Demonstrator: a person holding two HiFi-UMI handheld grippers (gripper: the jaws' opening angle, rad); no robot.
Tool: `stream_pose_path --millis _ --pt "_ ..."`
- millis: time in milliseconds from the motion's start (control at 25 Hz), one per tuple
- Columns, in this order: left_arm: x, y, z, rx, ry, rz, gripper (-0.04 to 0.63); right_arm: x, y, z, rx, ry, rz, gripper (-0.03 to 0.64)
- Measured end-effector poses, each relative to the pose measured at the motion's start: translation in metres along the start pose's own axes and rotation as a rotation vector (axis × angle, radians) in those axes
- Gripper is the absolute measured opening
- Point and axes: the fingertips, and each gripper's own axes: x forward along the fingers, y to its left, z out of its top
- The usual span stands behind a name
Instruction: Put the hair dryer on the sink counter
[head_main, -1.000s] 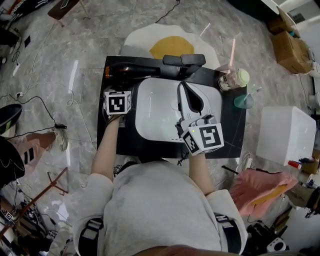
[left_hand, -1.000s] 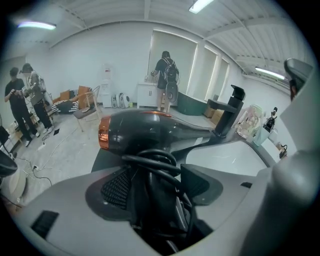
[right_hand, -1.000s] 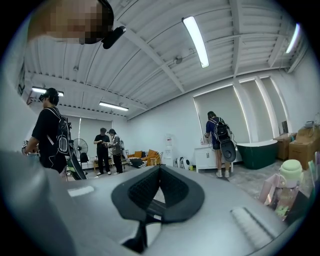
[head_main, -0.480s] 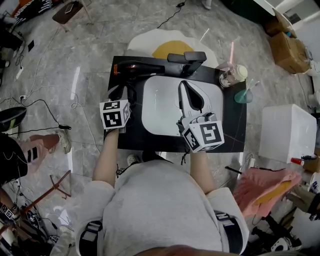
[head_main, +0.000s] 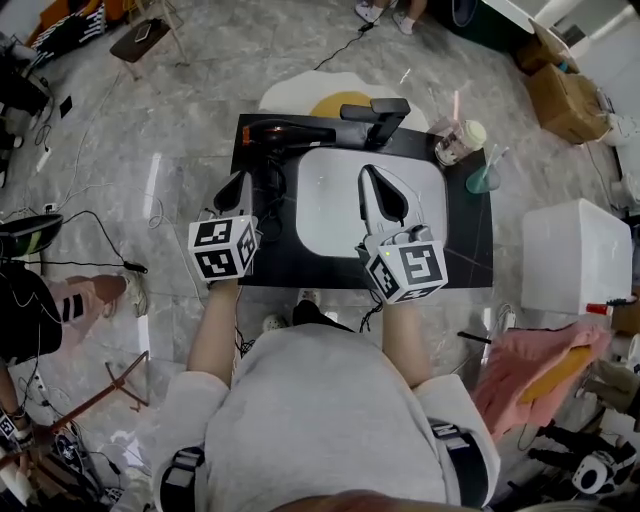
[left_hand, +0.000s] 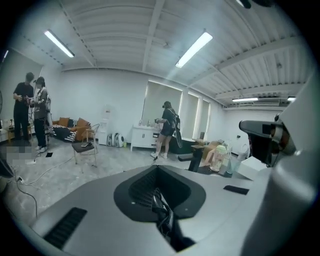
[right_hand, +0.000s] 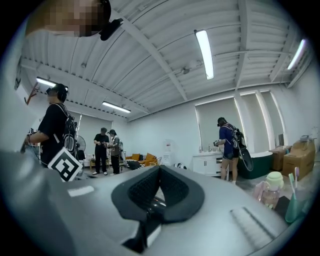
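The hair dryer (head_main: 290, 132) lay on the tabletop (head_main: 470, 250) beside the sink (head_main: 330, 215); the left tool (head_main: 238, 182) and right tool (head_main: 372, 175) were both closed, empty.

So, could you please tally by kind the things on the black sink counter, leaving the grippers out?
Black hair dryer: 1
Black faucet: 1
White sink basin: 1
Containers: 2, a clear pinkish bottle with a cream lid and a green cup
Total: 5
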Motion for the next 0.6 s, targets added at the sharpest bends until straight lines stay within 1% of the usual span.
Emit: stream_pose_path --millis 200,600 --pt "-0.047 -0.001 0.028 0.003 -0.101 -0.032 0.008 -0.018 0.026 0.009 -0.019 -0.016 -0.010 0.011" --pt "-0.138 -0.009 0.068 0.091 -0.271 -0.054 0.008 -0.058 0.071 0.027 -0.060 -0.054 -0.039 0.011"
